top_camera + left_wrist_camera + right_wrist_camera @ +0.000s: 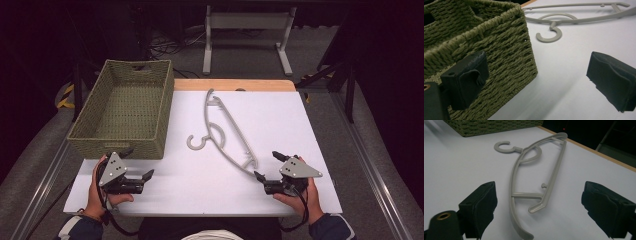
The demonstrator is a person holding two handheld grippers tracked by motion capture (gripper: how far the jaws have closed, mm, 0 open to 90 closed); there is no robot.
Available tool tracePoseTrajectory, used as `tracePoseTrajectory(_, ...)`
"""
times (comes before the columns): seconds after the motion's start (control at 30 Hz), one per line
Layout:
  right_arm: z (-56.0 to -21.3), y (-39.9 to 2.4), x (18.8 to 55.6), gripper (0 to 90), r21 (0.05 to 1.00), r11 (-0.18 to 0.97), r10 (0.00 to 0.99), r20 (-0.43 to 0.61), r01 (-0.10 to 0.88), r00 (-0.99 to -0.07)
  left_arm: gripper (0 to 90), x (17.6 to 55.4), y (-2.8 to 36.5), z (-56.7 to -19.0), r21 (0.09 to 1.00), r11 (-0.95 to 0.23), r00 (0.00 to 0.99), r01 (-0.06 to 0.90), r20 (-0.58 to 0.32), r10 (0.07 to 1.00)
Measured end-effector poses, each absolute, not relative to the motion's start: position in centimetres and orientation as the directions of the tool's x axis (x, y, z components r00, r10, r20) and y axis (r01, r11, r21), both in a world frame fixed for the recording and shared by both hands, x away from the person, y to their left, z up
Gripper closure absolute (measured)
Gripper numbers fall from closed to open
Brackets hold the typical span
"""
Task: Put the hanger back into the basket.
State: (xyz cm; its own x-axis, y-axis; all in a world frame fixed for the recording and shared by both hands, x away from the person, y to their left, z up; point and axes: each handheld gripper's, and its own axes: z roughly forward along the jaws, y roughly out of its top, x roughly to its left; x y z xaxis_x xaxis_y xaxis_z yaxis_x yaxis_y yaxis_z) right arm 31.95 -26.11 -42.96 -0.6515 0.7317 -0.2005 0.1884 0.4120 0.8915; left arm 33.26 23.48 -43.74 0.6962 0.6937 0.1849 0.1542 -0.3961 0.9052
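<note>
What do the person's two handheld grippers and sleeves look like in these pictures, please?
Each hand carries a black two-jaw tool: the left gripper and the right gripper both bear a grey three-cornered plate with small dark dots on top. A thin black cable trails from each back toward the person. Up close, the jaws are blocky, with matte black pads. The sleeves are dark blue with a light stripe.

Jaws apart; woven basket point(486, 40) left; grey hanger point(564, 20) beyond, on table point(564, 75)
</note>
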Motion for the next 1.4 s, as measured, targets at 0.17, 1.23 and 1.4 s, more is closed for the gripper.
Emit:
tracePoseTrajectory(0.17,-43.2,-25.5,31.9,16.9,0.875,0.442,0.702,-0.200,0.198,-0.684,5.1,33.0,23.4,-43.7,0.908,-0.392,0.706,0.149,0.180,0.685)
tracePoseTrajectory(1.23,-43.2,-18.4,40.3,59.7,0.563,0.642,0.618,0.022,0.520,-0.786,8.1,33.3,23.0,-44.4,0.889,-0.421,0.736,0.182,0.161,0.657)
tracePoseTrajectory(1.4,-43.5,-17.5,40.6,70.7,0.516,0.685,0.602,-0.003,0.514,-0.799,8.1,33.2,23.0,-44.3,0.891,-0.417,0.745,0.178,0.155,0.649)
